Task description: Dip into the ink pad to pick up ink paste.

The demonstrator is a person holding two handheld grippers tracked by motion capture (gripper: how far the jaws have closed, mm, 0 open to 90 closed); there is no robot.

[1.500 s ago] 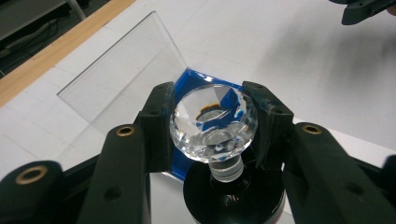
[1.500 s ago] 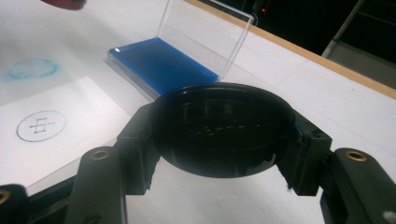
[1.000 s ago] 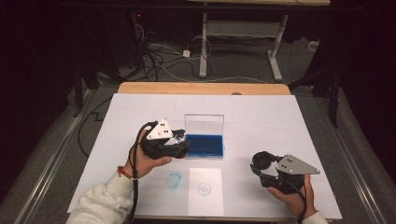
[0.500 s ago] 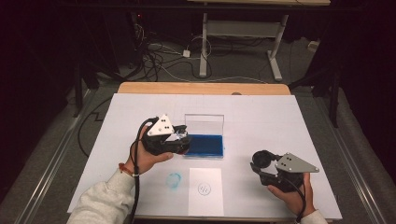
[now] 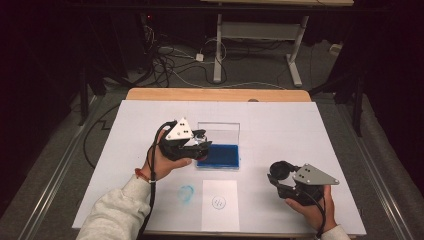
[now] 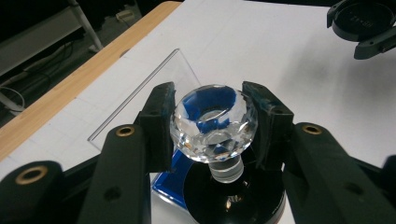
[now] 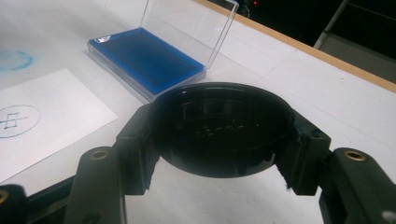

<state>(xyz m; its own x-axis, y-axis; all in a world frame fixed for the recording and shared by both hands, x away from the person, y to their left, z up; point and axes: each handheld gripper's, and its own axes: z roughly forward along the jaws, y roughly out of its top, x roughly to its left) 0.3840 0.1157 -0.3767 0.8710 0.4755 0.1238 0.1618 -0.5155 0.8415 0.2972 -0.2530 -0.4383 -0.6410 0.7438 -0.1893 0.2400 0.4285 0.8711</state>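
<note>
My left gripper (image 5: 199, 144) is shut on the faceted clear crystal knob of a stamp (image 6: 212, 123). The stamp's round black base (image 6: 233, 198) hangs below the jaws, over the left end of the blue ink pad (image 5: 220, 156). The pad lies in a clear case whose lid (image 5: 222, 131) stands open behind it. At the table's front right, my right gripper (image 5: 278, 172) is shut on a round black cap (image 7: 219, 126), hollow side toward the camera. That cap (image 6: 366, 18) also appears far off in the left gripper view.
A white paper card (image 5: 220, 202) with a small round blue stamp mark (image 7: 16, 120) lies near the front edge. A blue ink smudge (image 5: 186, 193) is on the white table cover to its left. The wooden table edge (image 5: 215, 94) runs along the back.
My left gripper has shifted slightly forward and right with the stamp, closer over the ink pad. The right gripper has barely moved.
</note>
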